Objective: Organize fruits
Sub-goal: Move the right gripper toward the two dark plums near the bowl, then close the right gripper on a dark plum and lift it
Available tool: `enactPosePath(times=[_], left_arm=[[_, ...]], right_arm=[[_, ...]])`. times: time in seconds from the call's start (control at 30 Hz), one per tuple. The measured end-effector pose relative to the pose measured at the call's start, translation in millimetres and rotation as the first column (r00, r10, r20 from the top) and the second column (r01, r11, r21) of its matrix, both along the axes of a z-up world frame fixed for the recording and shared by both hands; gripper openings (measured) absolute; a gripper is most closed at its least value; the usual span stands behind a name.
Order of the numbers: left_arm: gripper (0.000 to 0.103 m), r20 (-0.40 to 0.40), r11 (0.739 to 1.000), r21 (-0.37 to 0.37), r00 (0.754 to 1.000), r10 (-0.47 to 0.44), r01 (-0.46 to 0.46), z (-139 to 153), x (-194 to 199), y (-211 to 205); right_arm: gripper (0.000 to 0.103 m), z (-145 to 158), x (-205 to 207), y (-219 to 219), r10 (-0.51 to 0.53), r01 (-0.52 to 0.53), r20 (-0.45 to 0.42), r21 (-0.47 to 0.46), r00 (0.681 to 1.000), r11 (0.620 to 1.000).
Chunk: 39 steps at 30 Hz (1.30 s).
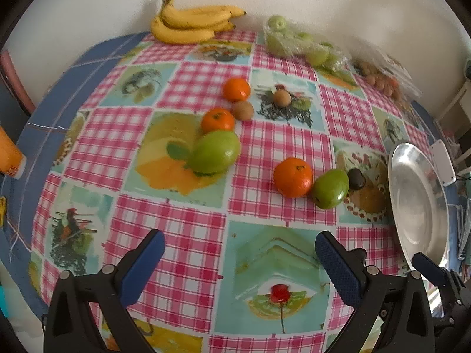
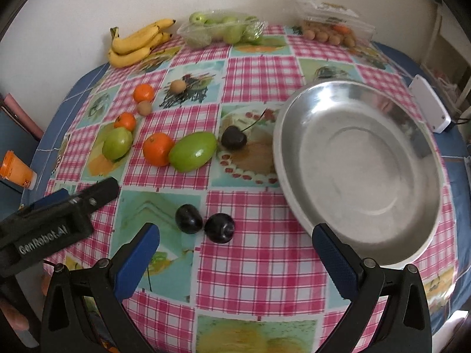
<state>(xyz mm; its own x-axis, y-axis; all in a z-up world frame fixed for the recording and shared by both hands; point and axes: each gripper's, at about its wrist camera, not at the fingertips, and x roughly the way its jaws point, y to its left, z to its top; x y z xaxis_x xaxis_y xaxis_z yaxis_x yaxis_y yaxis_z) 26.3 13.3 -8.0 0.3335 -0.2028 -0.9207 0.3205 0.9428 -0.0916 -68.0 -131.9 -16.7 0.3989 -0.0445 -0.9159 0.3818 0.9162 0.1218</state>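
Soft, even daylight; shadows faint. Fisheye distortion bows the tabletop (image 1: 182, 206) edges. Diffuse glare on the metal plate (image 2: 362, 176).

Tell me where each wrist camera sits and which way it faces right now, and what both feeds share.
Left wrist: above the table's near edge, looking across the cloth at loose fruit; its own open left gripper shows, with the right gripper's finger at the right edge.
Right wrist: further right, facing the metal plate and two dark plums; its open right gripper shows, the left gripper at the left edge.
Shared: bananas, plate, oranges, green fruits.
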Motion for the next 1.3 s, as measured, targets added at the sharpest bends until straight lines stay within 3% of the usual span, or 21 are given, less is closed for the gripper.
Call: enactPosePath(times=[0.2, 0.37, 0.53, 1.07, 1.3], left_arm=[[0.102, -0.049, 0.999, -0.046, 0.999, 0.013, -0.015, -7.5, 4.5, -4.7], [0.093, -0.082, 0.997, -0.077, 0.997, 0.002, -0.009, -11.2, 8.6, -9.3], [0.091, -0.116, 0.993, -0.112, 0.993, -0.036, 0.023, -12.5, 7.4, -19.1], [0.091, -0.141, 0.989, -0.135, 0.987, -0.077, 0.057, -13.1, 3.5, -28.2], [0.091, -0.139, 0.99, -0.127, 0.987, -0.075, 0.058, -14.1, 3.1, -28.2]], right_arm=[[0.1, -6.3, 4.1, -2.5, -0.009, 0.01, -0.019, 0.07, 1.0, 0.997], [0.069, -10.9, 8.0, -4.5, -0.011, 0.014, -0.028, 0.11, 1.0, 0.994], [0.051, -18.8, 9.6, -7.9, -0.018, 0.026, -0.052, 0.146, 0.998, 0.989], [0.027, -30.1, 17.1, -9.3, -0.013, 0.025, -0.068, 0.185, 0.998, 0.982], [0.026, -29.8, 16.5, -9.3, -0.01, 0.022, -0.063, 0.191, 0.998, 0.981]])
